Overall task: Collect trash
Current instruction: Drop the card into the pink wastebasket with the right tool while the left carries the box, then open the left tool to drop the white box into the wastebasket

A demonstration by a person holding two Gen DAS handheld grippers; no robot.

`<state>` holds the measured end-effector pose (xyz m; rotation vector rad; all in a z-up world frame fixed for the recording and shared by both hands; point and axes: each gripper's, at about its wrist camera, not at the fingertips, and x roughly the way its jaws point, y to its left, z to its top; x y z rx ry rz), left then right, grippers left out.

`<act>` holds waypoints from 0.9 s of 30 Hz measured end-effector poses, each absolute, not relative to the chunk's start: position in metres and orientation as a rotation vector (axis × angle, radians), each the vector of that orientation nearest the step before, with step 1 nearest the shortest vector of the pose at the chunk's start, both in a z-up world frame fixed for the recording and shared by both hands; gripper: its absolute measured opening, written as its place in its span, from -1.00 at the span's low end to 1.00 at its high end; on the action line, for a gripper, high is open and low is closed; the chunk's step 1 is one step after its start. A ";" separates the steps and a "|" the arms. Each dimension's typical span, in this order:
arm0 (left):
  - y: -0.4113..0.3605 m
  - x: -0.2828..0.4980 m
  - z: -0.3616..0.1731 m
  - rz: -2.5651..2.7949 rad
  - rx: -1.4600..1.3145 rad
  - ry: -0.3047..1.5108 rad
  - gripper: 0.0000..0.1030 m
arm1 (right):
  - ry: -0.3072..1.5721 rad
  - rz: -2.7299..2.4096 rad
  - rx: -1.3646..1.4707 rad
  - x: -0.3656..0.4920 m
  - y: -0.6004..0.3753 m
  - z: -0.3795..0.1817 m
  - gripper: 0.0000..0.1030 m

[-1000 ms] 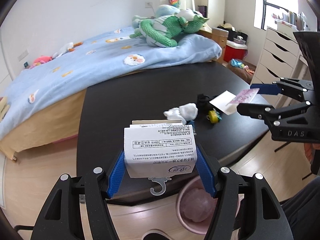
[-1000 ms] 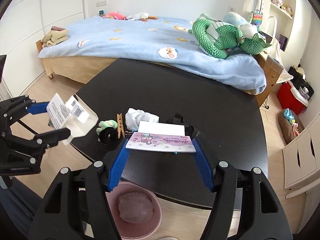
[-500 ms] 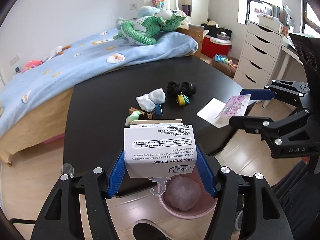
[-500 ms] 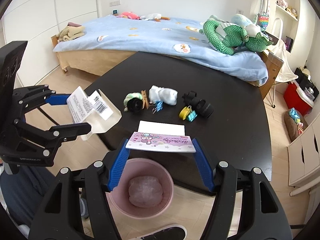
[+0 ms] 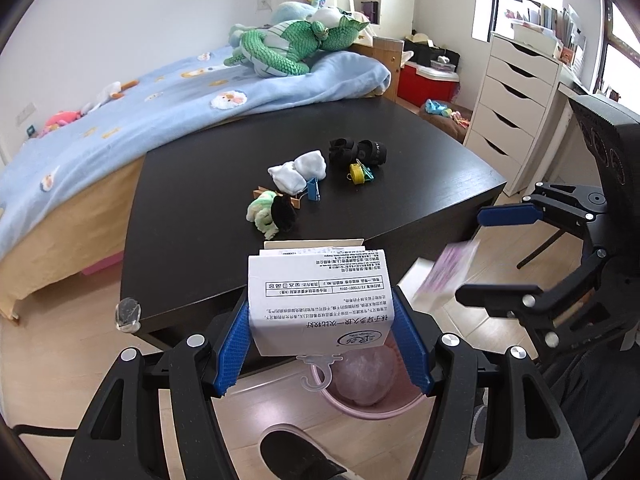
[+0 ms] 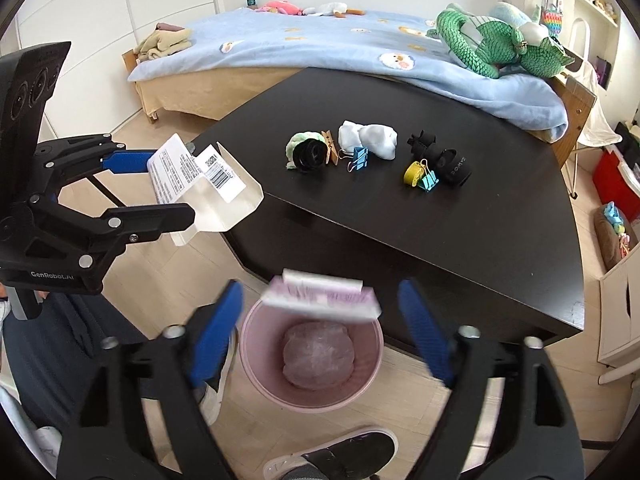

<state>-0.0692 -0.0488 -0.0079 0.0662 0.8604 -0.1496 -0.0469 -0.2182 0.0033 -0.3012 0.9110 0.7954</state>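
Note:
My left gripper (image 5: 324,340) is shut on a white printed package (image 5: 320,300) with a clear plastic hook; the same left gripper (image 6: 160,188) and package (image 6: 192,180) show at the left of the right wrist view. My right gripper (image 6: 320,328) has its jaws opening; the pink patterned card (image 6: 320,300) hangs blurred between them, free of both pads, right above the pink bin (image 6: 312,360). In the left wrist view the right gripper (image 5: 504,256) stands wide, with the blurred card (image 5: 444,276) beside it. The bin (image 5: 360,384) holds crumpled plastic wrap.
A black table (image 6: 460,224) carries socks (image 6: 368,140), binder clips (image 6: 360,158), a clothespin (image 6: 330,150) and black rolls (image 6: 440,160). A bed (image 6: 320,44) with a green plush toy lies behind. White drawers (image 5: 520,108) stand at the right. A shoe (image 6: 340,456) is next to the bin.
Both grippers moved off the table's edge to above the pink bin. The right jaws spread apart and the pink card came loose between them. The left grip on the package is unchanged.

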 end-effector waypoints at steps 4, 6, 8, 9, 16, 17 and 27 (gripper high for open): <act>-0.051 -0.067 -0.013 -0.161 0.069 0.872 0.23 | 0.925 0.784 -0.287 -0.044 -0.221 0.000 0.79; -0.052 -0.066 -0.015 -0.168 0.070 0.878 0.23 | 0.925 0.775 -0.281 -0.042 -0.223 -0.001 0.84; -0.055 -0.065 -0.017 -0.176 0.073 0.885 0.23 | 0.926 0.767 -0.270 -0.040 -0.225 -0.001 0.86; -0.056 -0.065 -0.018 -0.180 0.075 0.888 0.23 | 0.925 0.764 -0.265 -0.039 -0.226 -0.001 0.87; -0.066 -0.066 -0.019 -0.208 0.086 0.897 0.23 | 0.903 0.742 -0.238 -0.036 -0.234 0.010 0.90; -0.067 -0.067 -0.019 -0.213 0.088 0.897 0.23 | 0.901 0.740 -0.234 -0.035 -0.236 0.012 0.90; -0.084 -0.066 -0.021 -0.268 0.099 0.916 0.23 | 0.864 0.678 -0.202 -0.026 -0.254 0.030 0.91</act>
